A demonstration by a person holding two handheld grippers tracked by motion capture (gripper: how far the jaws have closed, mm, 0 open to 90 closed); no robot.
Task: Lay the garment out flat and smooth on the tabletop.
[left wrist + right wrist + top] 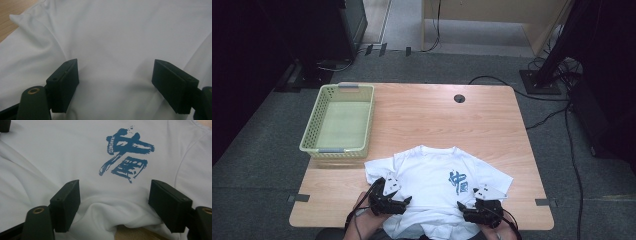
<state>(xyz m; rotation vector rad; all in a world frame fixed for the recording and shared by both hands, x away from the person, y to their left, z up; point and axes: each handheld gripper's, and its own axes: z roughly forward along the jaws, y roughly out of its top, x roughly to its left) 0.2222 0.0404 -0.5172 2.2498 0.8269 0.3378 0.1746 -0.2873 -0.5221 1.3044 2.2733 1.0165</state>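
High view: a white T-shirt (432, 185) with a blue print lies at the near edge of the wooden surface (472, 120), its hem hanging over and cut off by the frame. Left tongs (404, 202) and right tongs (462, 206) sit on its lower part. A green basket (311, 130) stands well apart at far left; the far right is bare wood.

Left gripper view: jaws stand apart over smooth cloth, nothing pinched; wood shows at upper left.

Right gripper view: jaws apart, a rumpled fold of hem between them, pads not pressing; the blue print (126, 155) lies ahead.
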